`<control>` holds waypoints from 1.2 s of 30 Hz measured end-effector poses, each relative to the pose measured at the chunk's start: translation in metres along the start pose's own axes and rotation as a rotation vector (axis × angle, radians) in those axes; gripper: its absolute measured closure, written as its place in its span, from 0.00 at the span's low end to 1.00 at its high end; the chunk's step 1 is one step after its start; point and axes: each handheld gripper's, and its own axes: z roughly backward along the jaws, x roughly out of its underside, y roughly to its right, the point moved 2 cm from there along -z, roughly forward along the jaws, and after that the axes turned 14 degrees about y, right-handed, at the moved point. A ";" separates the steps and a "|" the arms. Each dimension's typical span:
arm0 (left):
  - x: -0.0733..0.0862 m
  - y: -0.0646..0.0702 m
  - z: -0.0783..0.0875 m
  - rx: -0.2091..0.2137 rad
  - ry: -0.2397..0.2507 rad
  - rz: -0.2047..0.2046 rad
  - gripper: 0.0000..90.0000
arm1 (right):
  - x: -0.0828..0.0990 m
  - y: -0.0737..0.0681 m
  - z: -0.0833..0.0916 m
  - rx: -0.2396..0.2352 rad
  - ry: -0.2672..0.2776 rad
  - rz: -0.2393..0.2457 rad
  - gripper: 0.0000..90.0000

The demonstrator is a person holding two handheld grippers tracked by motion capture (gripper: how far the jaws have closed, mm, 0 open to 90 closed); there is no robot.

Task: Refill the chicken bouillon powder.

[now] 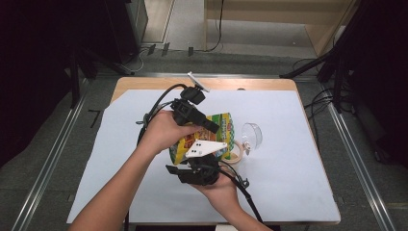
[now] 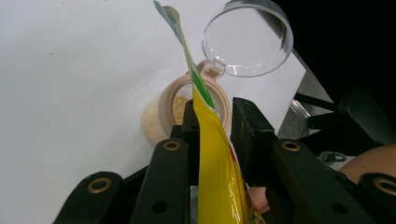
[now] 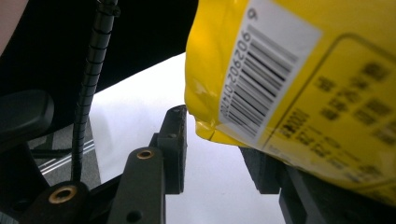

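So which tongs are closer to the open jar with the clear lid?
Left. The left tongs hold the yellow bag just above the jar, mouth lined up ahead. The right tongs sit lower, at the bag's bottom end, farther from the jar.

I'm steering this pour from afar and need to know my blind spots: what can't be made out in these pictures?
- Jar mouth, left gripper view: the yellow bag crosses it, hiding whether anything is falling in.
- Jar, high view: mostly behind the bag and the grey plate.
- Right tongs, right gripper view: the bag covers one jaw, so the grip is unclear.
- Bag print, right gripper view: blurred, cut off at the edge.
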 end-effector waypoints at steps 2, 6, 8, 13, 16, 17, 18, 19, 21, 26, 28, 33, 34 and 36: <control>0.003 -0.001 0.002 0.005 0.004 -0.009 0.85 | 0.002 -0.001 0.000 0.000 -0.003 0.009 0.70; 0.007 -0.003 0.003 0.014 0.019 -0.003 0.85 | 0.006 -0.002 -0.002 -0.002 -0.006 0.035 0.65; 0.010 -0.004 0.004 0.023 0.026 0.001 0.86 | 0.008 -0.003 -0.002 -0.005 -0.003 0.036 0.63; 0.015 -0.005 0.006 0.033 0.037 -0.003 0.86 | 0.012 -0.004 -0.003 -0.014 -0.005 0.035 0.62; 0.018 -0.006 0.008 0.041 0.043 -0.012 0.86 | 0.013 -0.004 -0.003 -0.016 -0.009 0.039 0.62; 0.019 -0.005 0.008 0.042 0.047 -0.011 0.86 | 0.014 -0.004 -0.003 -0.016 -0.010 0.043 0.62; 0.020 -0.005 0.008 0.043 0.049 -0.011 0.86 | 0.014 -0.004 -0.003 -0.018 -0.013 0.045 0.62; 0.021 -0.005 0.008 0.045 0.051 -0.019 0.86 | 0.015 -0.004 -0.003 -0.019 -0.013 0.047 0.62; 0.023 -0.006 0.009 0.049 0.054 -0.026 0.87 | 0.017 -0.004 -0.003 -0.025 -0.019 0.055 0.62; 0.029 -0.009 0.011 0.050 0.060 -0.034 0.90 | 0.022 -0.002 -0.003 -0.027 -0.028 0.044 0.60; 0.031 -0.010 0.012 0.054 0.059 -0.027 0.90 | 0.025 -0.002 -0.004 -0.027 -0.034 0.035 0.59; 0.036 -0.014 0.014 0.063 0.068 -0.021 0.90 | 0.028 -0.001 -0.005 -0.022 -0.049 0.041 0.60; 0.037 -0.014 0.014 0.064 0.066 -0.022 0.90 | 0.029 -0.001 -0.006 -0.022 -0.052 0.046 0.60; 0.038 -0.014 0.015 0.065 0.063 -0.028 0.90 | 0.030 -0.001 -0.006 -0.018 -0.059 0.058 0.60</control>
